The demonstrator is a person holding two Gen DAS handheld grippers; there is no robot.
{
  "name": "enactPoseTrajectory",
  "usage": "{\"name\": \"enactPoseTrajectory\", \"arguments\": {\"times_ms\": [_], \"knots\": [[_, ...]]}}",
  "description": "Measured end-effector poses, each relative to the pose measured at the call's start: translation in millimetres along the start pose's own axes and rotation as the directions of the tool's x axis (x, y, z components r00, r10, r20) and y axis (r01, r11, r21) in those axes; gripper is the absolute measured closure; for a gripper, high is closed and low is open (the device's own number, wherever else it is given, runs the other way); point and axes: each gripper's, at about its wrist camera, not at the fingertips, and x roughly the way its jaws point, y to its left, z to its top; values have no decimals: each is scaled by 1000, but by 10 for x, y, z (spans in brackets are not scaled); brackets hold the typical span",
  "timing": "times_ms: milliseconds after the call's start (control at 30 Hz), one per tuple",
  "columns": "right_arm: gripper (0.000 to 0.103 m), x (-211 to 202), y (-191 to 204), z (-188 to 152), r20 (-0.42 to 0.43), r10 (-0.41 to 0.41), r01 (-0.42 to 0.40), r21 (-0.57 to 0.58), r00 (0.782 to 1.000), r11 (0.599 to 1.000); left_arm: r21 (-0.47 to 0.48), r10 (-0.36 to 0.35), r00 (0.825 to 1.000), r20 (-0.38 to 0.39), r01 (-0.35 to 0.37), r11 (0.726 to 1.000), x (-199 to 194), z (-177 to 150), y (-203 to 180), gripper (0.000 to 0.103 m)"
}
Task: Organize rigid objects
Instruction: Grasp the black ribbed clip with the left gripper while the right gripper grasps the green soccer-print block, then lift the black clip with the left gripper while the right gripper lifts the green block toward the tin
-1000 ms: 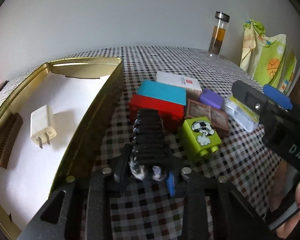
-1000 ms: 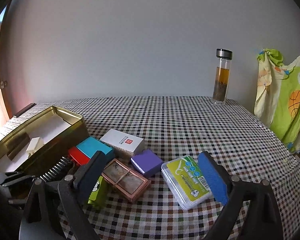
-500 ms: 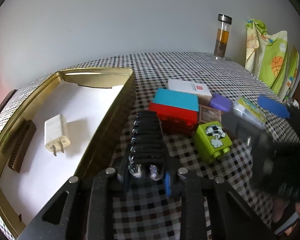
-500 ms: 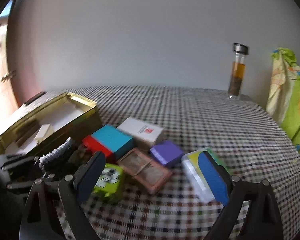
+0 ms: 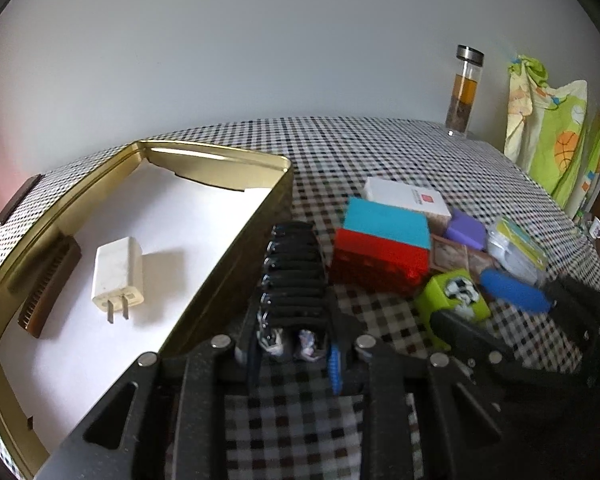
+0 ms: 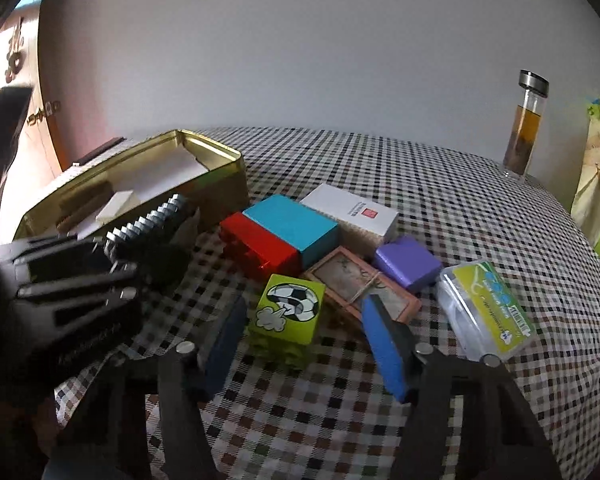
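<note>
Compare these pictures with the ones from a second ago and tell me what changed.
The right claw has come down and in over the green block, and its jaws are closing with the block between them, not yet pressing on it. The left claw stays shut on the black clip strip beside the gold tin. The charger in the tin and the other boxes have not moved.

Glass bottle (image 6: 525, 124) with metal cap and amber liquid stands upright at the far edge of the checkered surface (image 6: 440, 184). Green-yellow patterned cloth (image 5: 556, 136) hangs beyond, right. Plain pale wall (image 5: 260, 40) behind.
</note>
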Motion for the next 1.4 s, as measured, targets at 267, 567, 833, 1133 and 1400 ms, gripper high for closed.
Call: {"name": "enactPoseTrajectory", "arguments": {"times_ms": [267,567,833,1133,1400], "knots": [[69,121,107,8,-51,17,-18,-10,999,1000,-3,-1,1000,14,1,1000,-14,4,-13,79],[69,-50,166,35,36,11,-12,23,999,1000,3,-7,998,67,7,1000,-106,4,-7,79],[69,-142,82,124,108,-28,22,61,994,998,3,29,994,106,-29,1000,-178,-5,-13,79],[69,-206,103,134,141,-30,23,55,990,998,11,55,987,151,-58,998,-239,-2,-46,79],[69,-299,79,108,191,-30,16,73,981,997,11,64,980,186,-67,998,-301,-5,-71,79]]}}
